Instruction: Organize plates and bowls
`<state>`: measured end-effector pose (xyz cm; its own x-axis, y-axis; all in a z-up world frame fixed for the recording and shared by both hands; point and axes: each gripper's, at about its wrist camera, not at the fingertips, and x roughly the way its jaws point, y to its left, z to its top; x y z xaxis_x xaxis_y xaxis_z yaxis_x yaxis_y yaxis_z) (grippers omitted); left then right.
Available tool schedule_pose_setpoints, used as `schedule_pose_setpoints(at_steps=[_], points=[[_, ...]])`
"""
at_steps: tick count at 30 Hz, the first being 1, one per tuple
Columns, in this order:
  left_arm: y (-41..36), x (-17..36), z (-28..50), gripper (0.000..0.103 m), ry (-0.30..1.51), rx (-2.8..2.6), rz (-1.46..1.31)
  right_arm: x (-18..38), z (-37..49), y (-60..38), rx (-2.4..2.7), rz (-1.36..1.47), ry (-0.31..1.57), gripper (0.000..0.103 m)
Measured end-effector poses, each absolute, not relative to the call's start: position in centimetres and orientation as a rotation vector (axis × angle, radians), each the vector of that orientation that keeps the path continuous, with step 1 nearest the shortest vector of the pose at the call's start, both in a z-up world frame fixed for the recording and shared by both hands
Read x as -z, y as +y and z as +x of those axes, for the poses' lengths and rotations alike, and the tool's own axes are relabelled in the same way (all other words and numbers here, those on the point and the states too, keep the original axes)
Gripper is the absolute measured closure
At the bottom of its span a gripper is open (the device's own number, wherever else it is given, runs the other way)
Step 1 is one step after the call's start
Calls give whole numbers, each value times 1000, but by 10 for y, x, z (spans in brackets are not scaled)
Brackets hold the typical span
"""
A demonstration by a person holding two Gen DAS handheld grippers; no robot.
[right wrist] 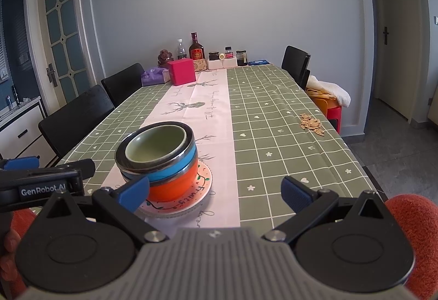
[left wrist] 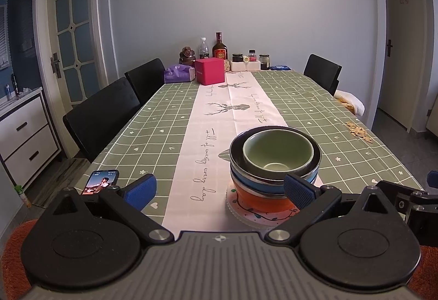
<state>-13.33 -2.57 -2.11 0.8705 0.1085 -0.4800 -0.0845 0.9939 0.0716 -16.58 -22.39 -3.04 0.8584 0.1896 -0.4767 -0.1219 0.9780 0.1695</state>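
A stack stands on the pink table runner: a green bowl point(left wrist: 277, 153) nests in a blue steel-rimmed bowl point(left wrist: 257, 182), on an orange bowl point(left wrist: 260, 200), on a pink patterned plate point(left wrist: 260, 219). My left gripper point(left wrist: 219, 194) is open and empty, the stack just beyond its right finger. In the right wrist view the same green bowl point(right wrist: 157, 145), blue bowl point(right wrist: 175, 170), orange bowl point(right wrist: 175, 186) and plate point(right wrist: 199, 191) sit behind the left finger of my open, empty right gripper point(right wrist: 216, 194). The left gripper's body shows at that view's left edge.
A phone point(left wrist: 100, 181) lies near the table's front left corner. Seeds point(right wrist: 312, 124) are scattered near the right edge. A pink box point(left wrist: 209, 71), tissue pack, bottles and jars stand at the far end. Black chairs point(left wrist: 104, 119) line the left side.
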Motion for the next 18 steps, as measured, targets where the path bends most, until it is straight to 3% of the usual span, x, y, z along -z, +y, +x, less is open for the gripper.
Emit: schedule_pose_setpoints(at_steps=[18], points=[[-21,13,-136,0,472,-114,49,27,-166,-224,-178,126,500,3]])
